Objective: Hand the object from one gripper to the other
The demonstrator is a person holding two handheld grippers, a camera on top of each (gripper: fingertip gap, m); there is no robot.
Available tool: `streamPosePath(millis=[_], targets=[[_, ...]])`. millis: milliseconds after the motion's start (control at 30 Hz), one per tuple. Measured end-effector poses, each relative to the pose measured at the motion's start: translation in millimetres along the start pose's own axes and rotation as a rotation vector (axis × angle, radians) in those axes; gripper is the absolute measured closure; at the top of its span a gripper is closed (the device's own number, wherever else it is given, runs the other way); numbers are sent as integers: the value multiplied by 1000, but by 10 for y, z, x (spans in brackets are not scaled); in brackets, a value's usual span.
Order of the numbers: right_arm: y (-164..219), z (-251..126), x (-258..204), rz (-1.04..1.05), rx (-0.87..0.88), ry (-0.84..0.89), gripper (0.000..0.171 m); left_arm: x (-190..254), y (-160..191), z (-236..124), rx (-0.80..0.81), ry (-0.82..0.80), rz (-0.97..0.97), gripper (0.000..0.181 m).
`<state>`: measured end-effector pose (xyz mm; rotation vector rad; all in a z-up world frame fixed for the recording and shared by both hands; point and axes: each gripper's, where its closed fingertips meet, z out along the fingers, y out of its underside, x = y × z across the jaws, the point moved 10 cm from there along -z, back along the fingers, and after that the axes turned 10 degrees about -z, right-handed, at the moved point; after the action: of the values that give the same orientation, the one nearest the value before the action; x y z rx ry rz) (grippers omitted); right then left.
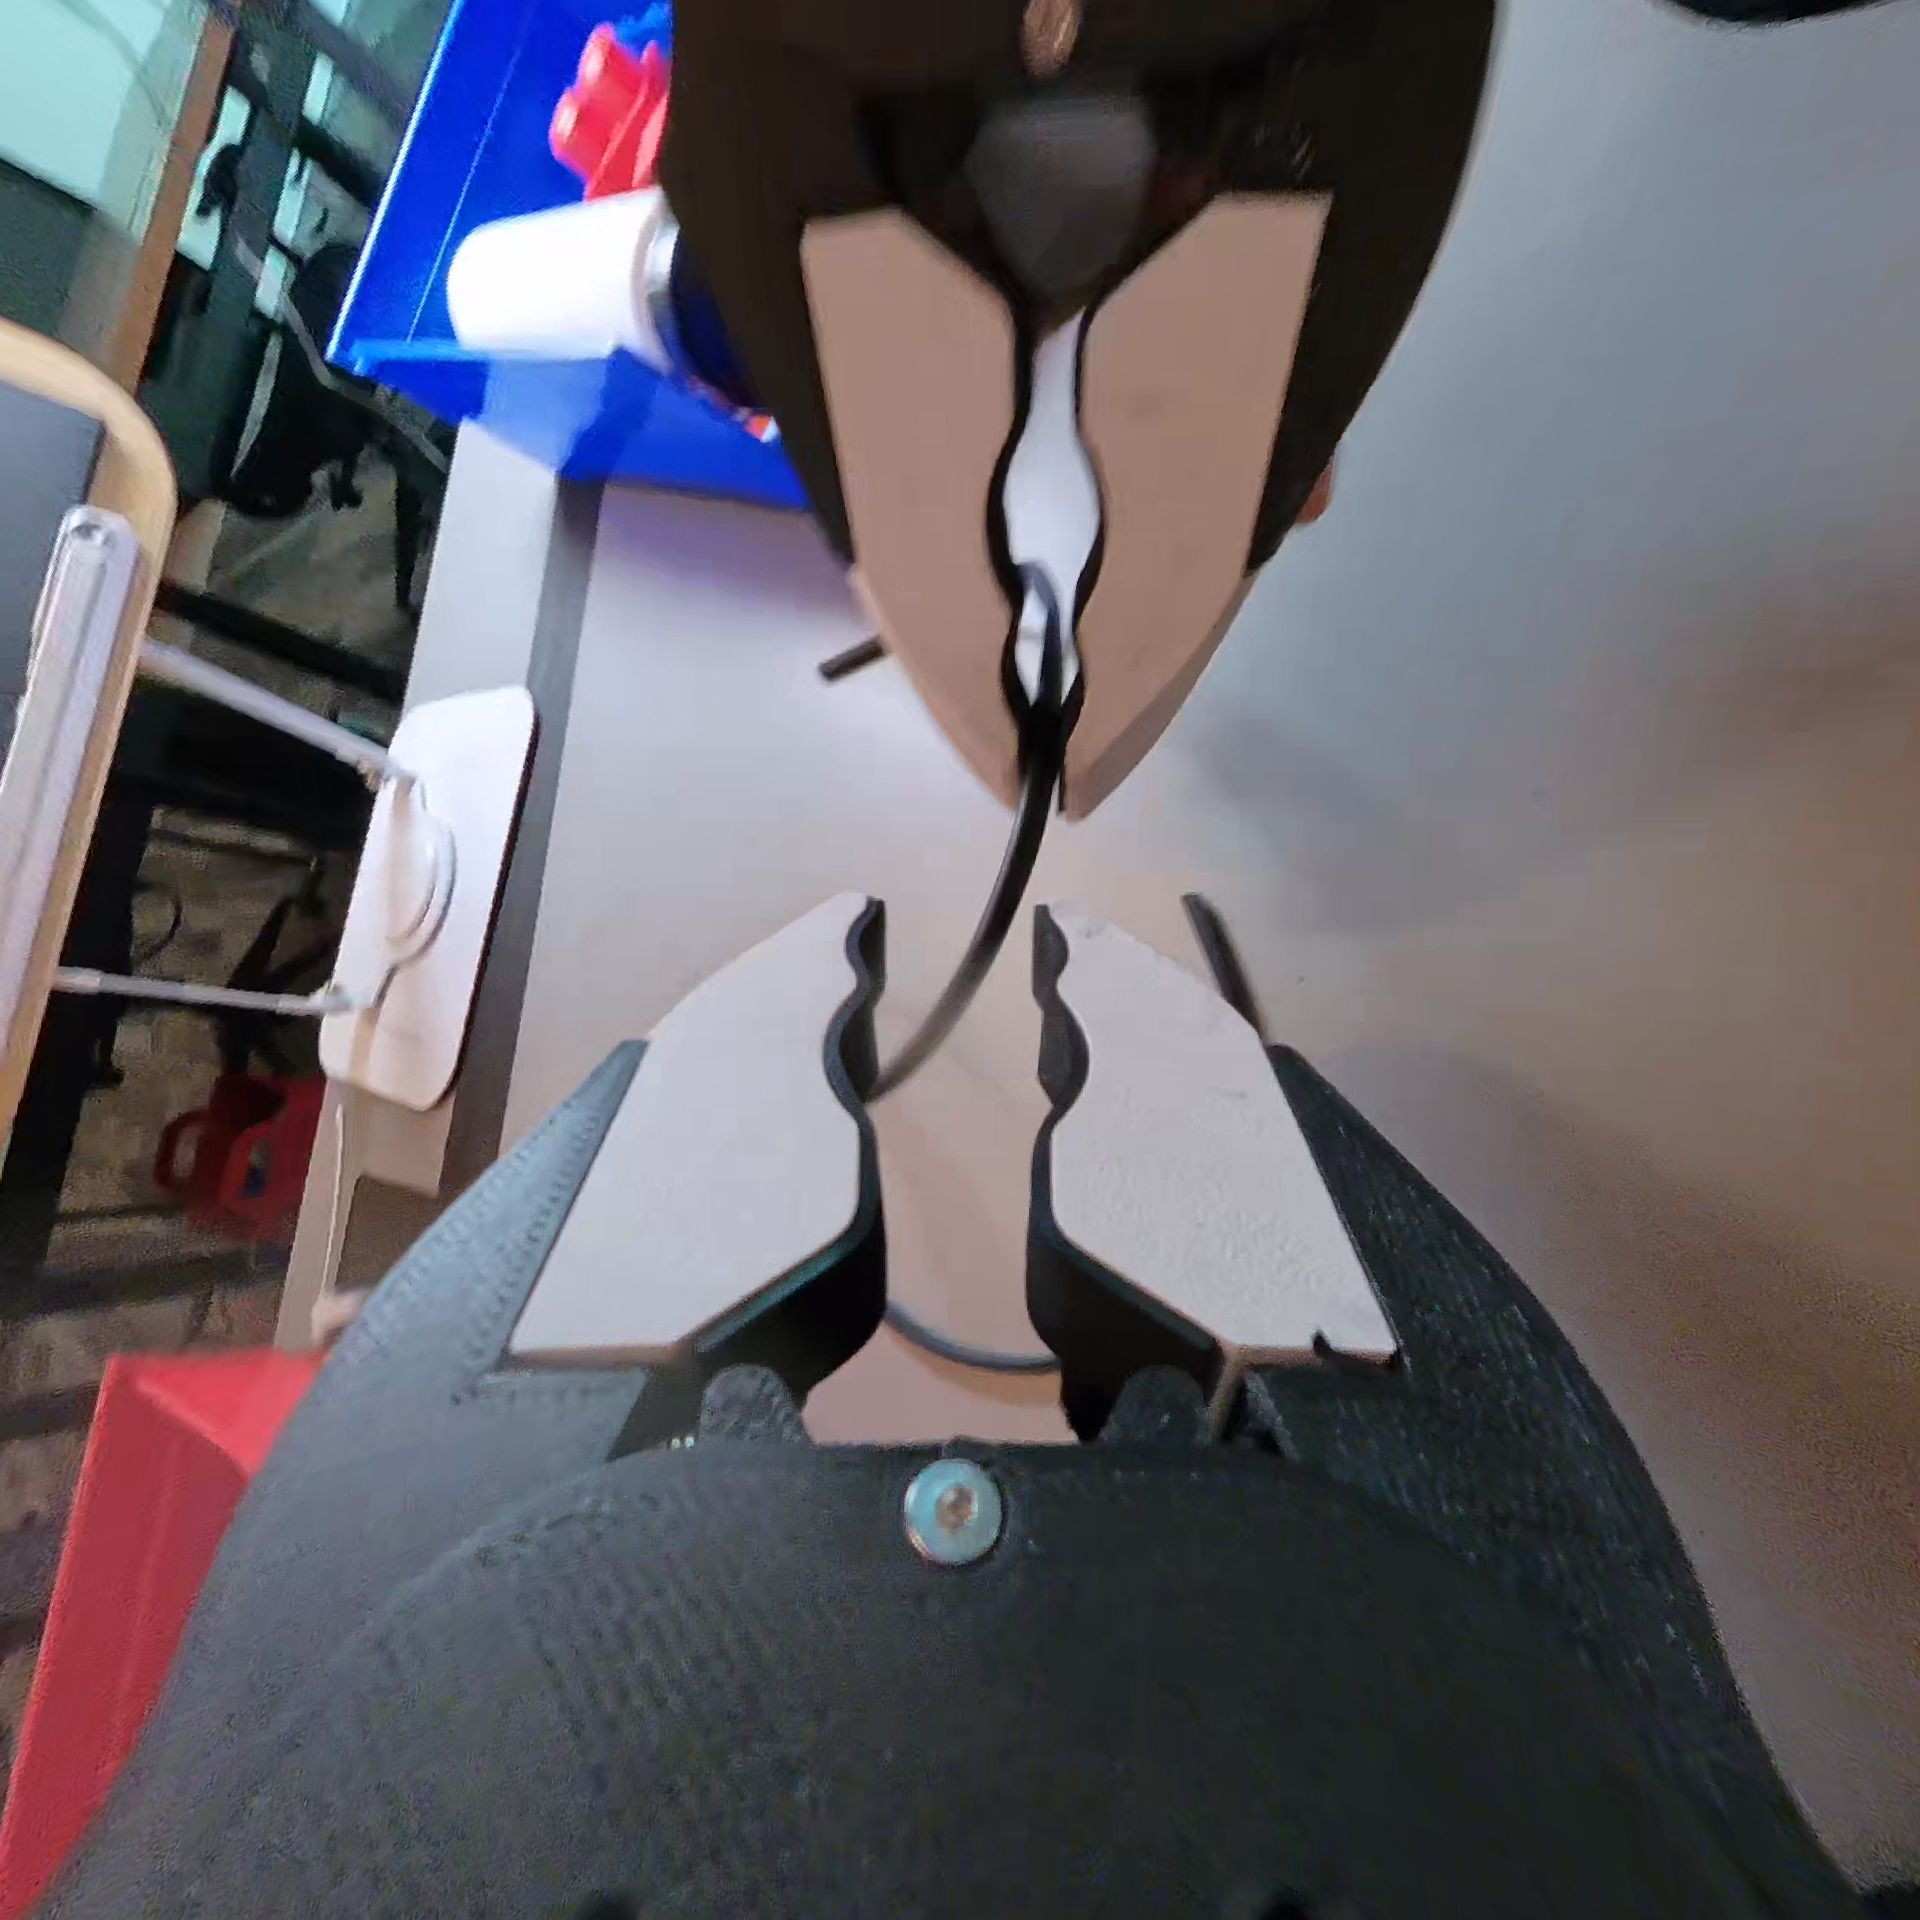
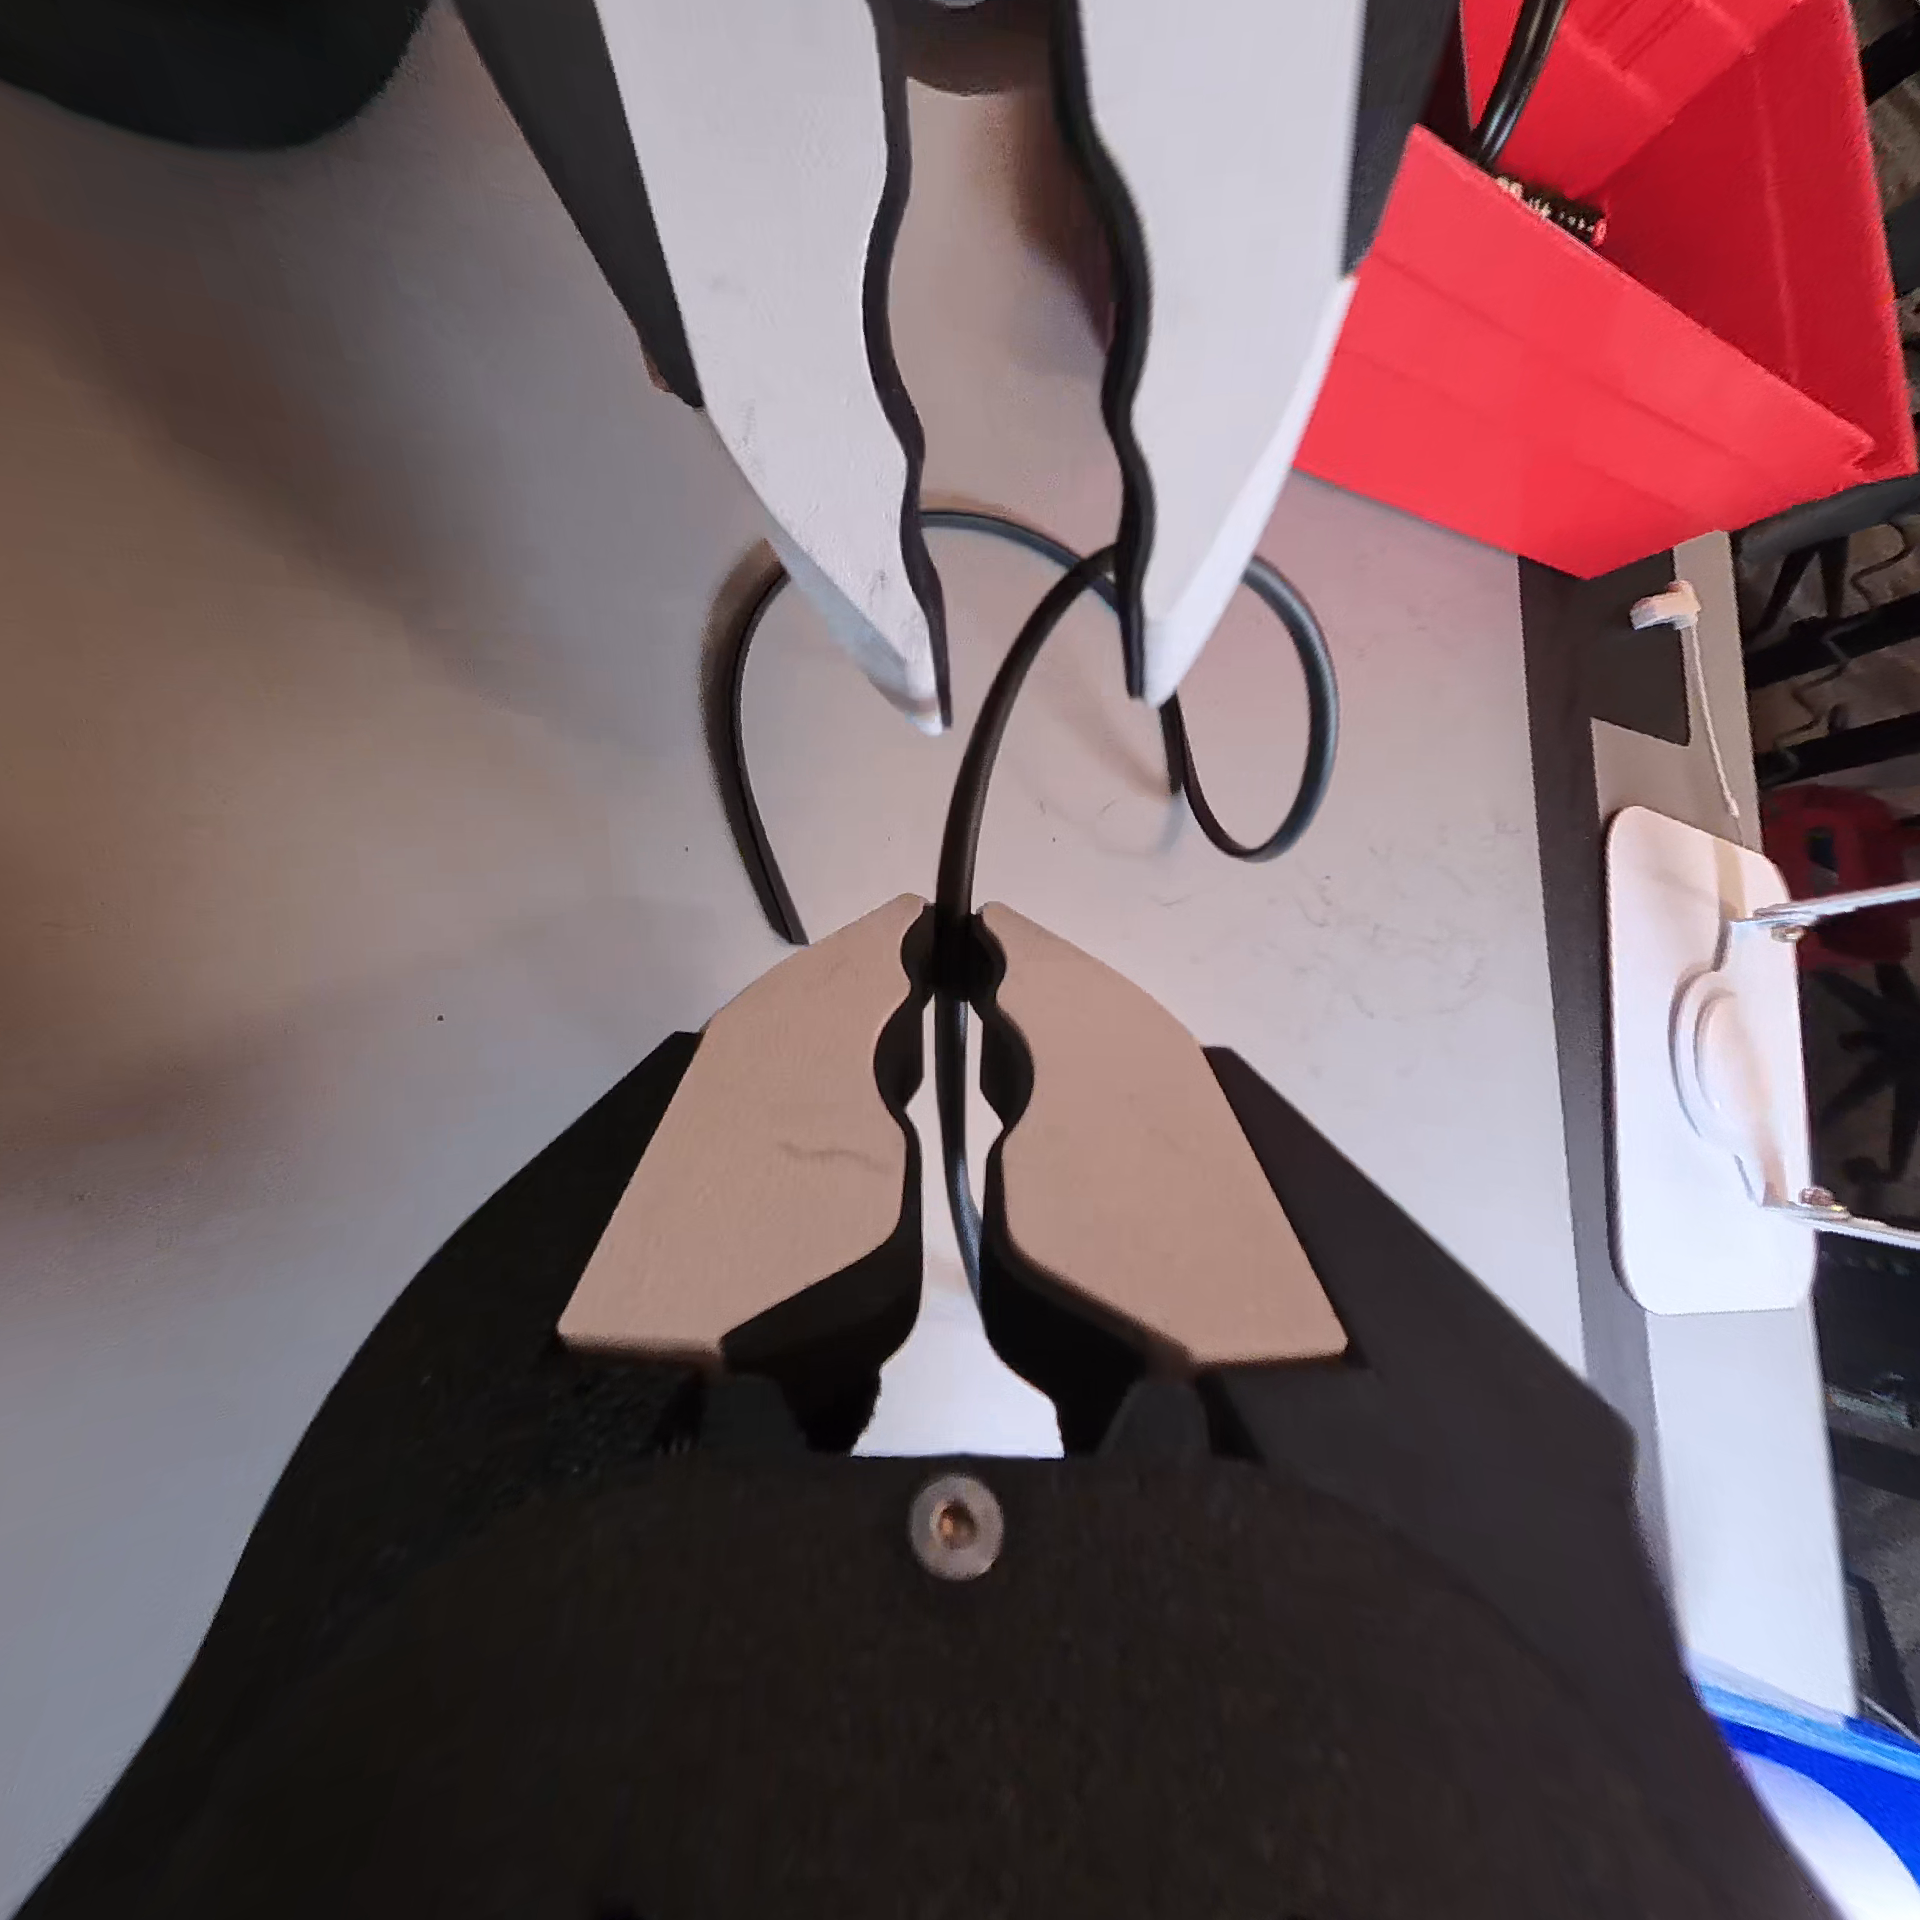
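A thin black cable is the object; its loops lie on the grey table. My right gripper, with tan pads, is shut on the cable near its tips. The cable arcs from there up into the gap of my left gripper, which has white pads and stands open around it without pinching. In the left wrist view my left gripper is open at the bottom, the cable runs between its fingers, and the right gripper faces it tip to tip, shut on the cable.
A blue bin holds a white cylinder and a red toy at the table's far left. A red bin stands behind the left gripper. A white stand base sits by the table edge. Only a small space, under 4 cm, lies between the two pairs of fingers.
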<state>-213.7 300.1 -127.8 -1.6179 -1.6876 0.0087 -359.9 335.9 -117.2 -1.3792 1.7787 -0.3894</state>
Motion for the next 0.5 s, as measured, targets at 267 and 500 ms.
streamPosePath(millis=[267, 500], targets=[[-44, -4, -36, -27, 21, 8, 165, 100, 6, 93, -53, 75, 31, 176], [43, 9, -14, -15, 21, -7, 166, 38, 88, 62, -60, 74, 4, 163]])
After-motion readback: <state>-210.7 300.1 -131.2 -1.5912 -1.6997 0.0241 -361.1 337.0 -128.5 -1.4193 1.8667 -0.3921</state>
